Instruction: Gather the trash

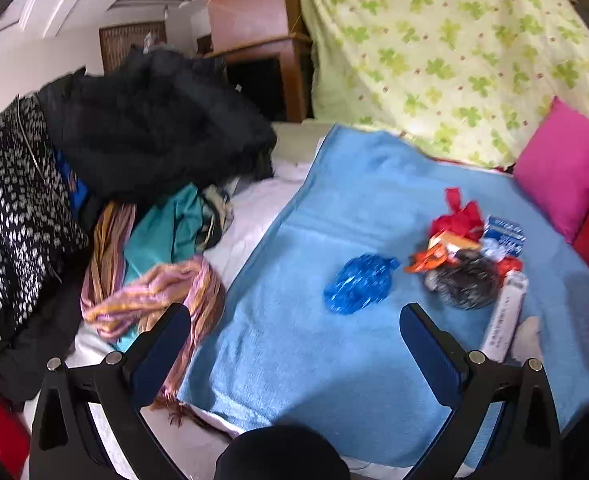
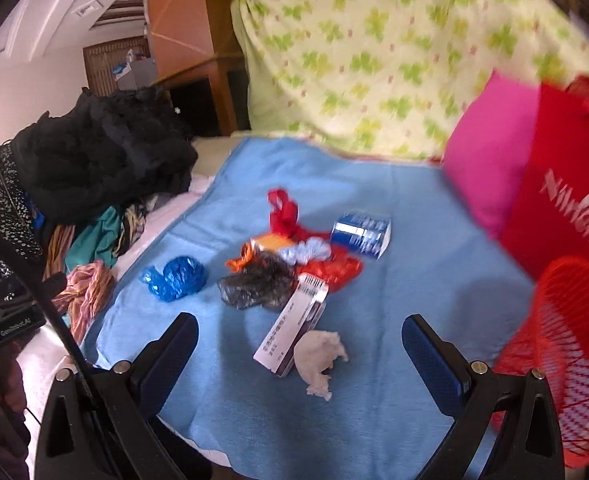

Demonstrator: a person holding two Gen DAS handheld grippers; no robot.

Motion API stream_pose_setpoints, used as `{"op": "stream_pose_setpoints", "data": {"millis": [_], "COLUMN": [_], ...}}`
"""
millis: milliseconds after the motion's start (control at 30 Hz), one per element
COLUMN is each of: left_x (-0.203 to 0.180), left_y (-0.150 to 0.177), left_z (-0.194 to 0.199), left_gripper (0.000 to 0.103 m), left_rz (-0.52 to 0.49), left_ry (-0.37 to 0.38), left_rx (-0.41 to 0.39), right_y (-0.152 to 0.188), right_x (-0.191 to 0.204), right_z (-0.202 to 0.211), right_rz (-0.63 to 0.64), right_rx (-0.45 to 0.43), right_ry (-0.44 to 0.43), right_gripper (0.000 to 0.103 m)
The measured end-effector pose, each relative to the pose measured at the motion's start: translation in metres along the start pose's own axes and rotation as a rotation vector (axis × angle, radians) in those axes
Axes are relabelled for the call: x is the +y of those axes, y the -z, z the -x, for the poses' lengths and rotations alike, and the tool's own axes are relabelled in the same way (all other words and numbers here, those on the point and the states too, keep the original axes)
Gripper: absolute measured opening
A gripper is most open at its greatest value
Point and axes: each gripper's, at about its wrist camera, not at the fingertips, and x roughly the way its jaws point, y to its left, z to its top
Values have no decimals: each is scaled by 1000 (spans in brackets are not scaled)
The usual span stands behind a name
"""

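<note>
Blue blanket holds all the trash, tissue included; red basket waits, both grippers spread empty.

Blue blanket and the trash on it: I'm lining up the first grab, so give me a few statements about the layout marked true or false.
1. Both grippers, left and right, are open and empty. True.
2. The crumpled blue bag lies inside the red mesh basket. False: it lies on the blue blanket.
3. A white tissue wad lies beside the long white carton. True.
4. The pink cushion sits on the clothes pile. False: it is at the opposite side, by the red bag.
</note>
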Motion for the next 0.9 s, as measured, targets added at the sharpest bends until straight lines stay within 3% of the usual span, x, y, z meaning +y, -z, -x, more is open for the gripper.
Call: {"op": "stream_pose_setpoints", "data": {"millis": [100, 167, 200, 267, 367, 567, 667, 767, 900], "left_x": [-4, -12, -17, -26, -42, -71, -82, -89, -100], "left_y": [5, 8, 10, 12, 16, 23, 25, 27, 31], "left_z": [-13, -20, -23, -26, -31, -37, -36, -34, -33], "left_gripper": [103, 103, 103, 103, 103, 103, 103, 103, 103], "left_rz": [0, -18, -31, -51, -84, -147, -177, -194, -217], "left_ry": [11, 13, 17, 25, 39, 63, 70, 78, 93], "left_rx": [43, 59, 67, 81, 99, 127, 132, 134, 144], "right_y": [7, 14, 19, 30, 43, 43, 45, 49, 48], "right_x": [-16, -26, -33, -49, -65, -72, -70, -66, -69], "right_z": [-36, -57, -71, -95, -117, -136, -148, -160, -154], "right_rz": [-36, -70, -81, -130, -192, -240, -226, -214, -217], "right_rx": [78, 133, 163, 237, 293, 312, 329, 360, 323], "right_ry": [11, 10, 11, -18, -65, -134, -139, -148, -150], "right_gripper": [102, 96, 86, 77, 75, 75, 67, 43, 38]}}
